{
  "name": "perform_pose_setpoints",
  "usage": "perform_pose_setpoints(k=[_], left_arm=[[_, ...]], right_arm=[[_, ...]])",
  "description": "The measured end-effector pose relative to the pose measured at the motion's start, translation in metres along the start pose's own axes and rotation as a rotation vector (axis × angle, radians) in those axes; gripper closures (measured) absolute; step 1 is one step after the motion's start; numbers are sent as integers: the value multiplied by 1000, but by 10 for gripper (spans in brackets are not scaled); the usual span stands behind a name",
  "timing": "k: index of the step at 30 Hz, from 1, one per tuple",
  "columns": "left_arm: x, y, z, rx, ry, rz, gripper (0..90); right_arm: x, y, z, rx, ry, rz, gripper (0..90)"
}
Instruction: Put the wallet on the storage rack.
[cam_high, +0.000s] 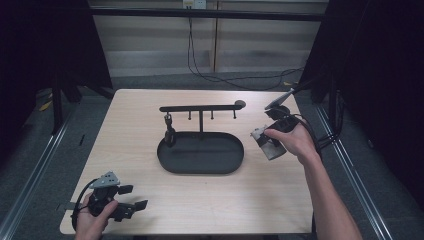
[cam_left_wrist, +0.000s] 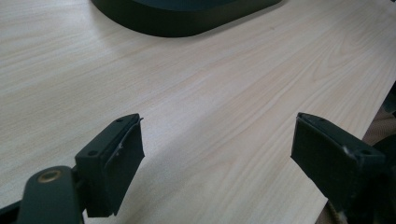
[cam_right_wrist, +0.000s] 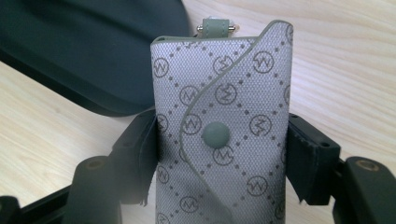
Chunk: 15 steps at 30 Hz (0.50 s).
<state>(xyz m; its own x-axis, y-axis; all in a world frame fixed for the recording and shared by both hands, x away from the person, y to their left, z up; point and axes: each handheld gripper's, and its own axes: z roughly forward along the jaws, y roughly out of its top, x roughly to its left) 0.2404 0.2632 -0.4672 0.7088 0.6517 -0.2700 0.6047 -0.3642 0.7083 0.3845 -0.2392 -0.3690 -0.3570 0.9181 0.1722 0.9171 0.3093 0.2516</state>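
On the pale wood-grain surface (cam_high: 210, 200), ringed by dark curtains and grey floor, stands one black oval tray (cam_high: 200, 155) bearing one hook rail (cam_high: 200, 108). One grey monogrammed key pouch (cam_right_wrist: 219, 135) sits clamped between the right gripper's (cam_right_wrist: 219, 154) jaws, right of the tray; the right gripper view reveals its snap button. One left gripper (cam_left_wrist: 217, 154) hovers near the front-left corner, jaws wide, nothing between.

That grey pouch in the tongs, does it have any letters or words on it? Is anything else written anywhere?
"W" or "M" inside a small circle, I cannot tell which way up: repeated all over the grey pouch, which the right tongs grip.
No other words, numbers or labels can be read on the black tray, the rack or the table.
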Motion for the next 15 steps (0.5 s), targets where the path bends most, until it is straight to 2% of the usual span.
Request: perform_pose_setpoints(k=[4,15], left_arm=[[0,1,1,-5,-2,-2,164],[1,1,0,-1,-7,-13,163]], right_arm=[[8,3,0,-37,37,-13,343],[18,5,5,-97,106,-11,344]])
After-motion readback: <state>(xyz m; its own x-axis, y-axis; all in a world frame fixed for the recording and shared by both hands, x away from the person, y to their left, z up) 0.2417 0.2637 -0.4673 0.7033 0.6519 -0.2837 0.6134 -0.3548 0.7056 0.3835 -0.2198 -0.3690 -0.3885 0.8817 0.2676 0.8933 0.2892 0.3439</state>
